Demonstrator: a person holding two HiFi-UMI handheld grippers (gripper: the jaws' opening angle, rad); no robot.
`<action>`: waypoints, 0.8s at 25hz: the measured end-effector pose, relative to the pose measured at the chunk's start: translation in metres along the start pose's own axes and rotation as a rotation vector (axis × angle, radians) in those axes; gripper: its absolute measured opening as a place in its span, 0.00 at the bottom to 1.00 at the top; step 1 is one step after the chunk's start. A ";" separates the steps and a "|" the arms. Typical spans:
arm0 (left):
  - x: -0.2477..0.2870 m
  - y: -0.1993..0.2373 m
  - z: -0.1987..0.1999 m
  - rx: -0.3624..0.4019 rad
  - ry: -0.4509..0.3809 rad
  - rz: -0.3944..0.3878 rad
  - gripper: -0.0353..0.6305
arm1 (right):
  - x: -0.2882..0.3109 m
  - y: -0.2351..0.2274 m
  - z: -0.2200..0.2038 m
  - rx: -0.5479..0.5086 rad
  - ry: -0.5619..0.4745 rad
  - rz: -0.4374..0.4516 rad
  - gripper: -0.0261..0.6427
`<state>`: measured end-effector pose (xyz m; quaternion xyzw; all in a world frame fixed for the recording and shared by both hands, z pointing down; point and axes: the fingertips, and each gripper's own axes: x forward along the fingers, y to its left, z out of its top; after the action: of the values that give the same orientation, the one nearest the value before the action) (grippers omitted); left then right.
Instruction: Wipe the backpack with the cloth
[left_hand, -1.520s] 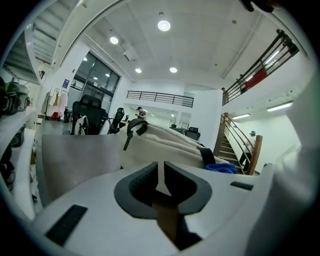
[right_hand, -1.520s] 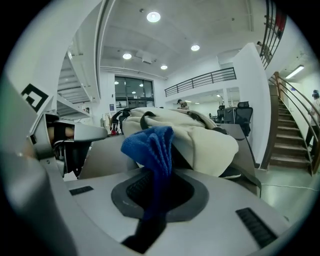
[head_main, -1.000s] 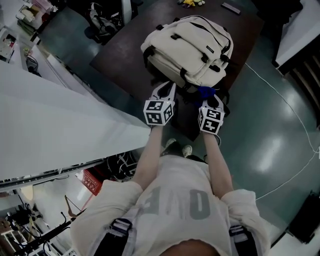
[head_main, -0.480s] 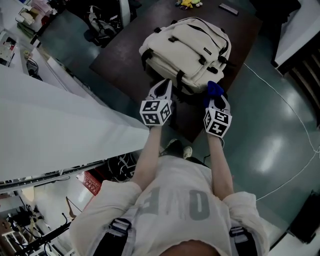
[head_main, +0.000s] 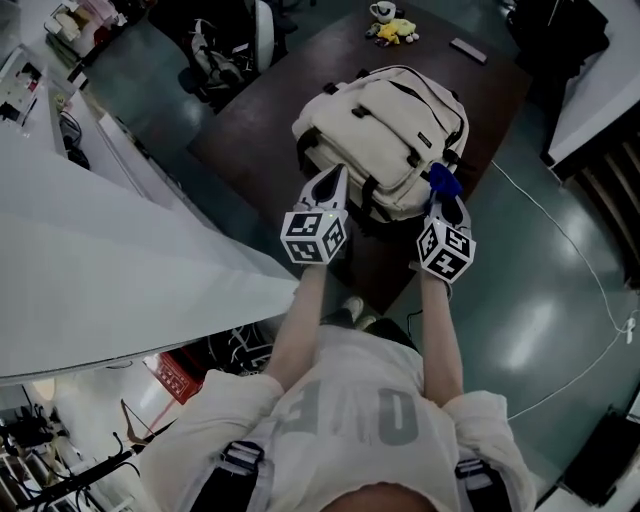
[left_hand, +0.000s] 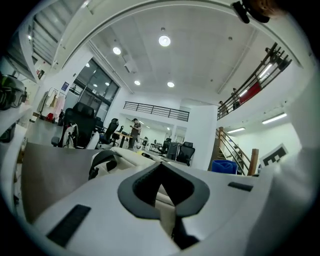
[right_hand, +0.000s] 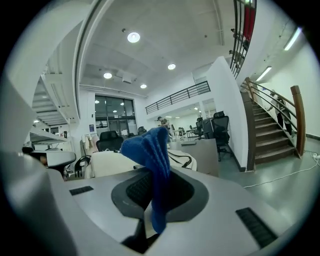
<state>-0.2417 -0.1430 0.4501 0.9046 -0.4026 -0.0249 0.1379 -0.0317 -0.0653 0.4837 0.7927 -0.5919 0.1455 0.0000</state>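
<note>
Though cream, black-trimmed backpack (head_main: 385, 130) (cloth (right_hand: 152, 160) blue)

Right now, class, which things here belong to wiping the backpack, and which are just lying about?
For the job: cream fabric backpack; crumpled blue cloth, clamped in the right gripper.

Lying about: yellow soft toy and flat dark rectangular device on the brown table; grey-and-black bag beside it.

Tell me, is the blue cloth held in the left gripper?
No, the blue cloth is pinched in the right gripper, as the right gripper view shows.
</note>
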 end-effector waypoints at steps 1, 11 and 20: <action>0.002 0.000 0.001 -0.001 -0.001 0.005 0.06 | 0.003 -0.003 0.004 0.004 -0.003 0.002 0.10; 0.006 -0.006 -0.007 -0.021 -0.041 0.275 0.06 | 0.064 -0.016 0.012 0.011 0.061 0.260 0.10; -0.026 -0.045 -0.018 -0.056 -0.144 0.573 0.06 | 0.081 0.013 0.014 -0.255 0.124 0.649 0.10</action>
<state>-0.2244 -0.0909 0.4531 0.7458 -0.6495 -0.0602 0.1354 -0.0196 -0.1476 0.4871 0.5465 -0.8253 0.1109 0.0887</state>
